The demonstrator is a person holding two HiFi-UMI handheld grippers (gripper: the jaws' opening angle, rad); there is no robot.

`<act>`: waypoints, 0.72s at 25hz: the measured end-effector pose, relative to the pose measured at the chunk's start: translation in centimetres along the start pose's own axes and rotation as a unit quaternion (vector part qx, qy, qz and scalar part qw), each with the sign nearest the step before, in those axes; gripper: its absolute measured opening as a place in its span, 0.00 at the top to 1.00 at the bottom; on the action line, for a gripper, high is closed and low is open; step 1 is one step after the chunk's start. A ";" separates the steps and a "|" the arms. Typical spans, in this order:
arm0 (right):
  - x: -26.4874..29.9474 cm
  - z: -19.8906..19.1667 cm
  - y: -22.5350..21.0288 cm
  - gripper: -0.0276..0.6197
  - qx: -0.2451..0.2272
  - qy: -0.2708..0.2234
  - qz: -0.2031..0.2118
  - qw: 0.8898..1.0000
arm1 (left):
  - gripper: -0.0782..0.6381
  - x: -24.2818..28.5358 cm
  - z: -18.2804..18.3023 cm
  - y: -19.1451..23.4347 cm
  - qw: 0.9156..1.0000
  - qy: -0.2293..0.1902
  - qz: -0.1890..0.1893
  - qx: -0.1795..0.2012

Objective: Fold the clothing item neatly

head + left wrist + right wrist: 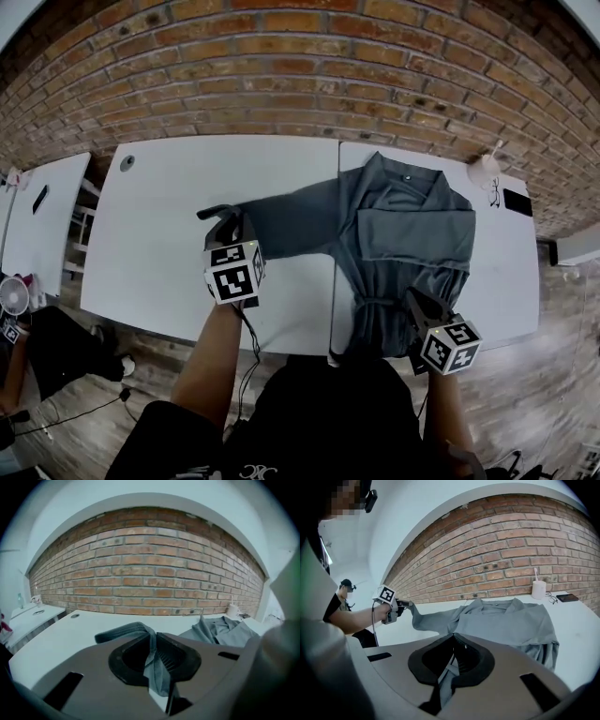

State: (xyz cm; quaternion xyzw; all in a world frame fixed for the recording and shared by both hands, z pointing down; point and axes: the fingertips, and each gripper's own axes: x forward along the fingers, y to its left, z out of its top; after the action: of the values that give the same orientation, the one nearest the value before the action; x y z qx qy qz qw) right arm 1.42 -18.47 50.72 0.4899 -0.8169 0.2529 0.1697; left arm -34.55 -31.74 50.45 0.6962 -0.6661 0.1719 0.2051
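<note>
A grey robe-like garment (403, 234) lies spread on the right half of the white table (159, 253), collar toward the brick wall. Its left sleeve (286, 225) stretches out to the left and is lifted at the cuff. My left gripper (220, 214) is shut on that cuff; in the left gripper view the cloth (124, 631) runs between the jaws of the left gripper (152, 637). My right gripper (412, 298) is at the garment's near hem, shut on it. In the right gripper view grey fabric (445, 677) hangs from the right gripper (453, 641).
A white cup (485, 171), glasses (494, 192) and a black phone (517, 202) sit at the table's far right. A seam (336, 281) splits the two tabletops. Another table with a small fan (14, 295) stands left. A second person (37, 356) sits low left.
</note>
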 end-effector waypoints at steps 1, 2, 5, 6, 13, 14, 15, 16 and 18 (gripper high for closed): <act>-0.5 -0.3 -0.4 0.95 0.004 0.000 -0.005 1.000 | 0.83 0.3 0.6 -1.8 1.000 -0.005 -0.015 0.010; -1.1 -0.6 -0.7 0.95 0.009 0.000 -0.010 1.000 | 0.83 0.5 1.1 -3.5 0.999 -0.007 -0.030 0.018; -3.0 -1.2 -2.2 0.95 0.027 -0.002 -0.025 0.999 | 0.83 1.0 2.2 -9.0 0.996 -0.010 -0.076 0.039; -3.6 -1.4 -2.8 0.95 0.035 -0.004 -0.031 0.999 | 0.83 1.2 2.5 -11.0 0.995 -0.011 -0.090 0.047; -8.0 -3.3 -6.8 0.95 0.063 -0.010 -0.063 0.996 | 0.83 2.2 2.2 -25.0 0.976 0.003 -0.183 0.121; -8.8 -3.7 -7.5 0.95 0.069 -0.010 -0.069 0.995 | 0.83 2.3 1.7 -26.9 0.972 0.008 -0.194 0.131; -9.6 -4.1 -8.3 0.95 0.075 -0.011 -0.077 0.994 | 0.83 2.3 1.2 -28.9 0.968 0.014 -0.205 0.141; -10.4 -4.4 -9.1 0.95 0.081 -0.011 -0.084 0.993 | 0.83 2.4 0.5 -30.8 0.964 0.020 -0.216 0.151; -12.0 -5.1 -10.6 0.95 0.092 -0.013 -0.099 0.991 | 0.83 2.8 -1.2 -34.3 0.957 0.036 -0.233 0.169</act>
State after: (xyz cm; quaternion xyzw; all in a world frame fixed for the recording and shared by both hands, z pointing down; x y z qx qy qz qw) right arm 16.51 -11.08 51.19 0.5853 -0.7398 0.3021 0.1375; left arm -0.17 -32.55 50.94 0.8498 -0.4390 0.2547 0.1423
